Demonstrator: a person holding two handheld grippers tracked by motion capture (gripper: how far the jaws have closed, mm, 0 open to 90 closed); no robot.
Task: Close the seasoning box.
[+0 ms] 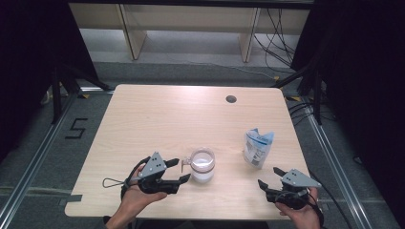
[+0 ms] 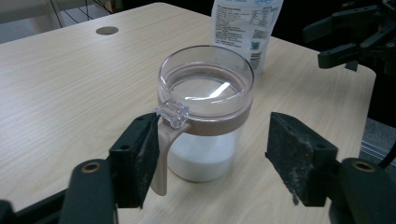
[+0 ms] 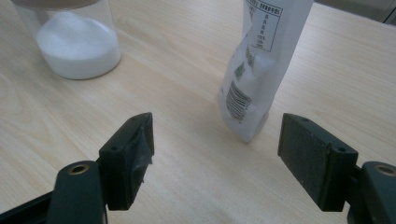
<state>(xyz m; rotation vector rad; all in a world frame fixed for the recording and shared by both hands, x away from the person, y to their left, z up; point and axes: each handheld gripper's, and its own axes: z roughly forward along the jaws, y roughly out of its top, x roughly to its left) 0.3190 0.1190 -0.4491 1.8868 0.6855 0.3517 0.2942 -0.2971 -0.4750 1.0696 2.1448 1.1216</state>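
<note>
Jar (image 1: pixel 202 165) stands upright near the front edge of the tabletop (image 1: pixel 157 119), a little left of that edge's middle, and the left gripper (image 1: pixel 182 171) is right at it with jaws spread wide, gripping nothing. In the left gripper view the jar sits between the two pads: the left pad (image 2: pixel 140 158) is just beside the tan lever that hangs down from the jar's collar, perhaps touching it, while the right pad stands clear of the glass. A clear lid (image 2: pixel 205 79) with a small clear latch closes the jar, a tan band runs round under the lid, and white powder (image 2: pixel 201 161) fills the lower part.

The right gripper (image 1: pixel 270 177) hovers near the front right corner of the tabletop, jaws also wide apart and empty. In the right gripper view its pads (image 3: pixel 133 158) frame the base of a white pouch (image 3: pixel 257 70), which stands ahead of them, apart from both. The pouch (image 1: pixel 258 147) stands upright near the right edge, well apart from the jar. A round cable hole (image 1: pixel 231 99) lies toward the back edge.
</note>
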